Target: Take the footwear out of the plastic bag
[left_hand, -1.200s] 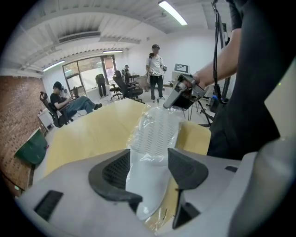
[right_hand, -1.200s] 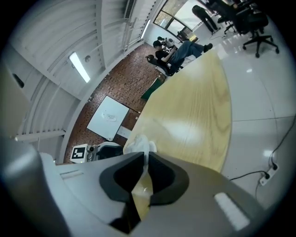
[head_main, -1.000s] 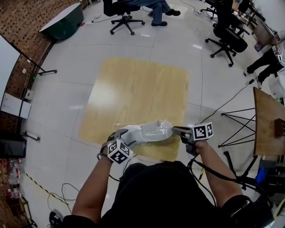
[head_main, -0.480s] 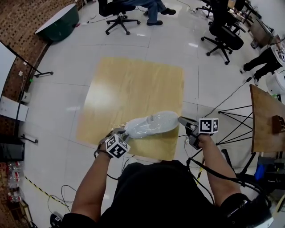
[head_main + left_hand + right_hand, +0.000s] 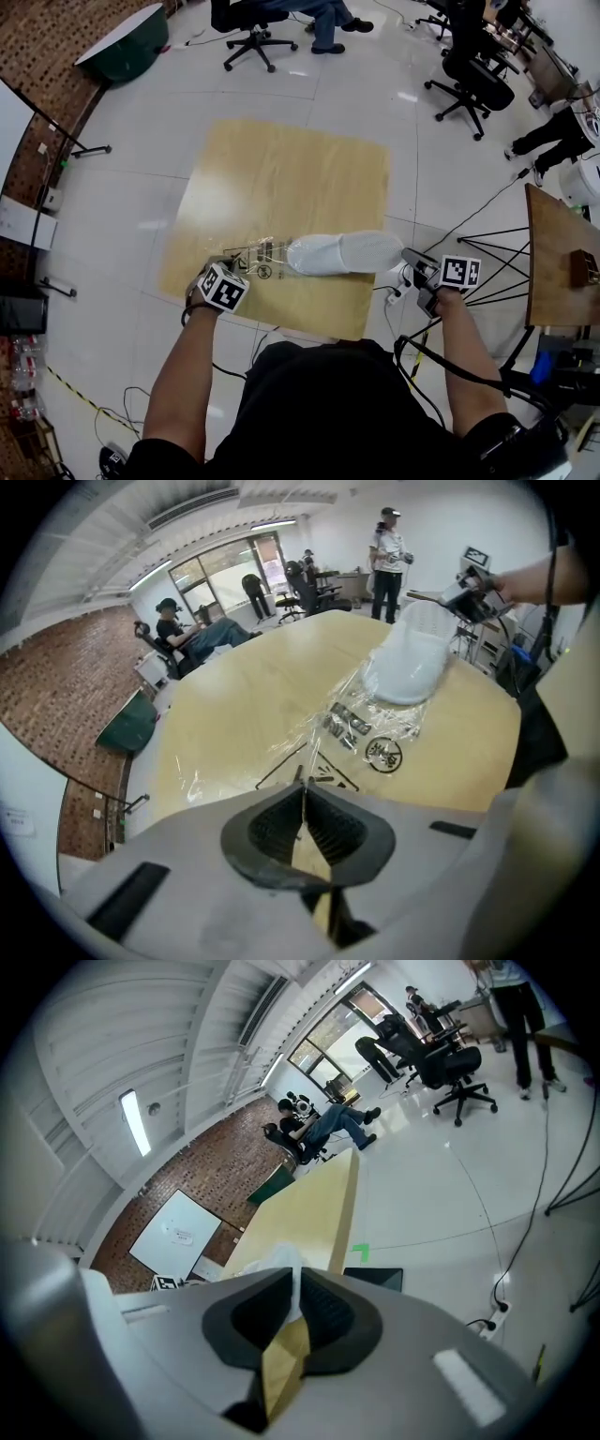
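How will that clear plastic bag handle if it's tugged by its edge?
Probably floppy: the plastic bag is creased, crumpled film between the shoe and the left hand-held gripper, which is shut on its edge. Likely very light: thin and see-through. Possibly slippery: its surface shows glossy glints, so it could slide out of the grip.

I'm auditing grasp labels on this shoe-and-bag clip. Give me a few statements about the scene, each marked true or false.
1. The left claw is shut on the clear plastic bag. True.
2. The shoe is black. False: it is white.
3. The right claw hangs open, clear of the shoe. False: it is shut on the shoe's end.
4. The shoe is over the wooden surface. True.
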